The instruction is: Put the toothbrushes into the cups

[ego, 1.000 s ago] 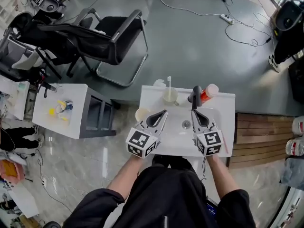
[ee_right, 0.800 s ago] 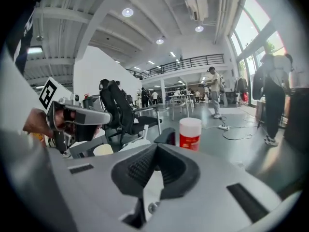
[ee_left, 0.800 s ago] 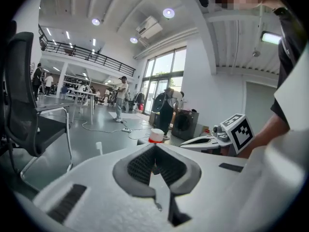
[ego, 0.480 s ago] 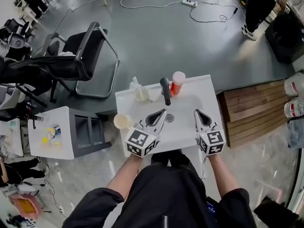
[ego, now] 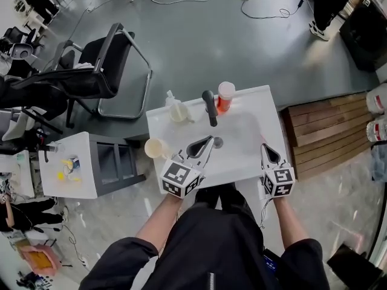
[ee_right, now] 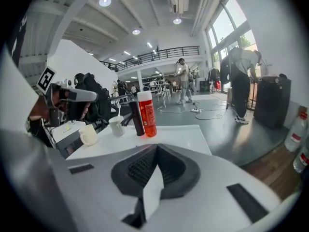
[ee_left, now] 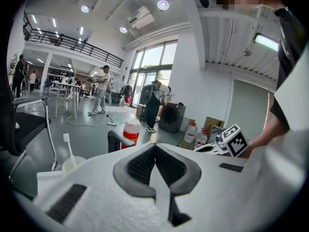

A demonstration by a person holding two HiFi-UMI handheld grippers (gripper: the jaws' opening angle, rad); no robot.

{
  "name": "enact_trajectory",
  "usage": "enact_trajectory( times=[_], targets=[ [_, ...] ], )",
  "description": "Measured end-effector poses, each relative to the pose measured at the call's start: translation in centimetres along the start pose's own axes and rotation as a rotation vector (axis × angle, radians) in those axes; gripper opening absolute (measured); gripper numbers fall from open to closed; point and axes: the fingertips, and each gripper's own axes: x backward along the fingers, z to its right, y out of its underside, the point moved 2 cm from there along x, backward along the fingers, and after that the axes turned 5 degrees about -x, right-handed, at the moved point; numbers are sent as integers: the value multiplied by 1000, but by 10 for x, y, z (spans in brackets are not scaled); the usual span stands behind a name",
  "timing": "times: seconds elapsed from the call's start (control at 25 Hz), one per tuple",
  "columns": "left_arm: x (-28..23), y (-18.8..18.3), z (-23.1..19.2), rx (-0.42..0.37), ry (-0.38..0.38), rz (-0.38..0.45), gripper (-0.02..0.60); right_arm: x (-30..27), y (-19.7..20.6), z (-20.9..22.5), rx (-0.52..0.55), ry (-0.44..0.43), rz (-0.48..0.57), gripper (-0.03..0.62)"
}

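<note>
One toothbrush (ee_left: 69,149) inside the far cup (ee_left: 72,165)

The left hand-held gripper (ego: 208,141) hovers over the white desk (ego: 270,110), the right hand-held gripper (ego: 265,149) at its right edge. A cup (ego: 179,112) with a toothbrush (ego: 171,96), a tap (ego: 209,106) and an orange bottle (ego: 225,95) stand behind.

The person wears a black short-sleeved top (ego: 211,246). The left gripper (ego: 210,141) and right gripper (ego: 265,148) have smooth white shells that taper to a point, dark grey ribbed pads (ee_left: 140,166) and a white cube (ego: 180,179) printed with black square markers.
</note>
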Motion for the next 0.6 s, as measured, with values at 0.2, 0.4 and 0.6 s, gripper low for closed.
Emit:
enact_trajectory(
  times=[0.2, 0.4, 0.6],
  targets=[
    [0, 11, 6, 11, 2, -23, 2, 2, 34, 12, 1, 17, -72, 5],
    [2, 16, 7, 15, 2, -36, 2, -2, 50, 26, 29, 38, -152, 6],
    [2, 18, 3, 25, -15, -43, 2, -11, 64, 46, 103, 41, -273, 44]
  ],
)
